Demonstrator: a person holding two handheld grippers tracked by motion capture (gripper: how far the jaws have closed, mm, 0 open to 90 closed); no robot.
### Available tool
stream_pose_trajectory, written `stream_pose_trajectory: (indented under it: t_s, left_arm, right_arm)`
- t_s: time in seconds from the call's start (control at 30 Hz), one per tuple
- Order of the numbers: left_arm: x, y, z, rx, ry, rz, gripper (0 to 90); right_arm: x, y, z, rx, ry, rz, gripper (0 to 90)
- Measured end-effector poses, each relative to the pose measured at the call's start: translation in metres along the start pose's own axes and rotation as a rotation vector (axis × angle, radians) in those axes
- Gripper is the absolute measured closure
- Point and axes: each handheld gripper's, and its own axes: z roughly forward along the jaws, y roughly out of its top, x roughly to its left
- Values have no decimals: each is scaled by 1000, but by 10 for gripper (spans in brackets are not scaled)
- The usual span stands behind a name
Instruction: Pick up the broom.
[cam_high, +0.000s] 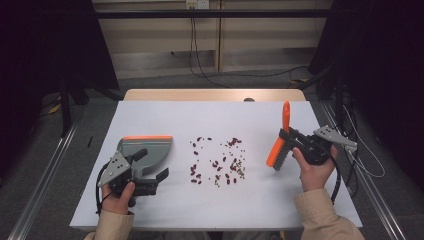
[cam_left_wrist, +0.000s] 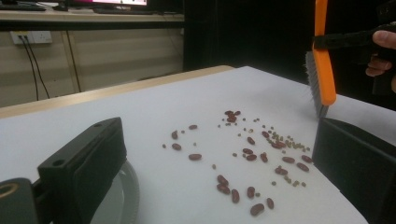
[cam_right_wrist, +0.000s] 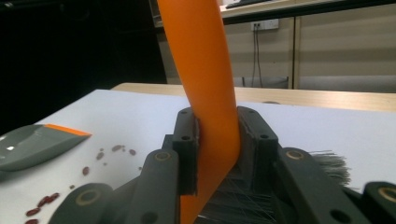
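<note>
Right gripper (cam_high: 289, 139): jaws clamped flat on either side of the handle of an orange hand brush (cam_high: 278, 147), pads pressing the plastic. Brush hangs tilted, handle tip up and away, bristle end down and just off the surface (cam_high: 150, 210); judged poised for a sweeping stroke toward the spill.

Left gripper (cam_high: 150, 167): holds a grey dustpan (cam_high: 150, 150) by its rear part; in the high view the jaws sit on it, though how firmly they close I cannot tell. Pan lies low on the surface ahead of this gripper, orange lip on its far side, apparently kept ready as the receiver.

Scattered beans (cam_high: 217, 162): between the two grippers, nearer the brush side of the left gripper's reach, well apart from the pan. Two sorts: dark red, glossy, kidney-shaped beans, and small round greenish ones clustered toward the brush.

Materials:
- Brush: smooth, curved orange plastic back, stiff grey bristles fanned beneath.
- Dustpan: matte grey plastic, shallow scoop, bright orange edge strip.
- Surface: pale, smooth sheet over a wooden top, showing along the far edge.
- Gripper jaws: black, blocky, with screw holes.
</note>
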Motion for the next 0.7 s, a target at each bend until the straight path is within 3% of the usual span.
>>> stream_pose_trajectory:
  t_s: [0.4, 0.7]
  left_arm:
    - [-8, 13, 10, 2, -36, 20, 26]
    - [-29, 24, 37, 20, -106, 53, 25]
  right_arm:
    - [11, 9, 3, -41, 36, 10, 707]
    - [28, 17, 13, -59, 91, 9, 707]
